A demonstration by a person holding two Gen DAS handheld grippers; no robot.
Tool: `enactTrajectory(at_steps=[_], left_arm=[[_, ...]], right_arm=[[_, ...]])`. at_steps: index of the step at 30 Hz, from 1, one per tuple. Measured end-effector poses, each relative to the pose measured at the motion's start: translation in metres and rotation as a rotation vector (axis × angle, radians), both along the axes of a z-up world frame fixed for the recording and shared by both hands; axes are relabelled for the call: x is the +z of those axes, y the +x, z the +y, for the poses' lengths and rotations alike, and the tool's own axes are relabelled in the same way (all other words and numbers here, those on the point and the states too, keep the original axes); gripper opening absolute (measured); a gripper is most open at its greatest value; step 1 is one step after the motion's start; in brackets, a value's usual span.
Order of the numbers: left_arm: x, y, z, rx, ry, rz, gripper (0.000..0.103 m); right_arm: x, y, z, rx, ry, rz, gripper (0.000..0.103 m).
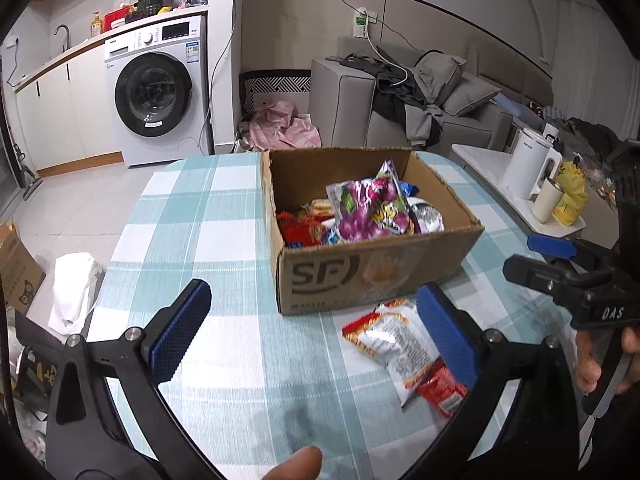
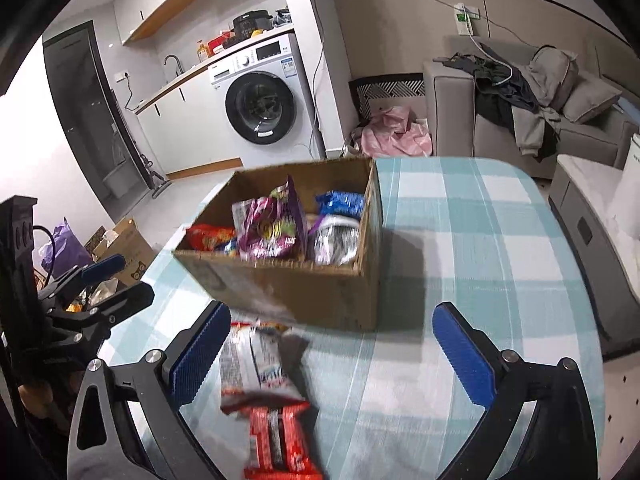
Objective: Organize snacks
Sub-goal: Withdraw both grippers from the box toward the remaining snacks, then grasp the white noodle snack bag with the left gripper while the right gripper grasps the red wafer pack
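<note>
A cardboard box stands on the table with the teal checked cloth. Inside it lie several snack packs, a purple bag on top. In front of the box lie a white and red snack bag and a red bar. My left gripper hovers open before the box, nothing between its fingers. My right gripper is open too, its left finger beside the white bag without pressing it. The right gripper also shows at the left wrist view's right edge.
A white kettle and cup stand on a side table to the right. A washing machine, a grey sofa with clothes and pink bags lie beyond. Boxes and bags sit on the floor at left.
</note>
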State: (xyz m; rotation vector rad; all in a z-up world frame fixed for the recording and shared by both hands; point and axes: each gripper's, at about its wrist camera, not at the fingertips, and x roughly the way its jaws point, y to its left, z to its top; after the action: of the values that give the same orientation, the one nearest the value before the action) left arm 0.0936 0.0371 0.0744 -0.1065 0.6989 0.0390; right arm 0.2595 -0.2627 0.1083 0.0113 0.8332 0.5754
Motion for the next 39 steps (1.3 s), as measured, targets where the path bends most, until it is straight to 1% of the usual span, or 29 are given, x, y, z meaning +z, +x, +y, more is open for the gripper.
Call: enactTrajectory(at_steps=[4,9,17,24,34,39], left_arm=[[-0.007,-0.007,-0.007,-0.011,0.022,0.008,0.102],[-0.018,-0.015,-0.015,-0.017,0.027,0.011,0.102],[-0.039,-0.016,-0.022,-0.038,0.009,0.043,0.102],[-0.054,-0.015,-0.023,-0.041,0.002,0.075,0.102],[-0.059,-0.015,-0.021,-0.030,0.009,0.089,0.102],[-0.060,-0.014,-0.020,-0.029,0.007,0.092,0.102]], right_arm=[[-0.012,-0.014,-0.001,0.016,-0.010,0.019,0.103],[-0.026,-0.025,-0.002,0.029,-0.036,0.032,0.103],[-0.054,-0.036,0.000,0.046,-0.061,0.086,0.103],[-0.070,-0.045,0.011,0.077,-0.091,0.122,0.103],[-0.087,-0.060,0.023,0.133,-0.153,0.138,0.103],[-0.097,-0.061,0.027,0.139,-0.201,0.146,0.103]])
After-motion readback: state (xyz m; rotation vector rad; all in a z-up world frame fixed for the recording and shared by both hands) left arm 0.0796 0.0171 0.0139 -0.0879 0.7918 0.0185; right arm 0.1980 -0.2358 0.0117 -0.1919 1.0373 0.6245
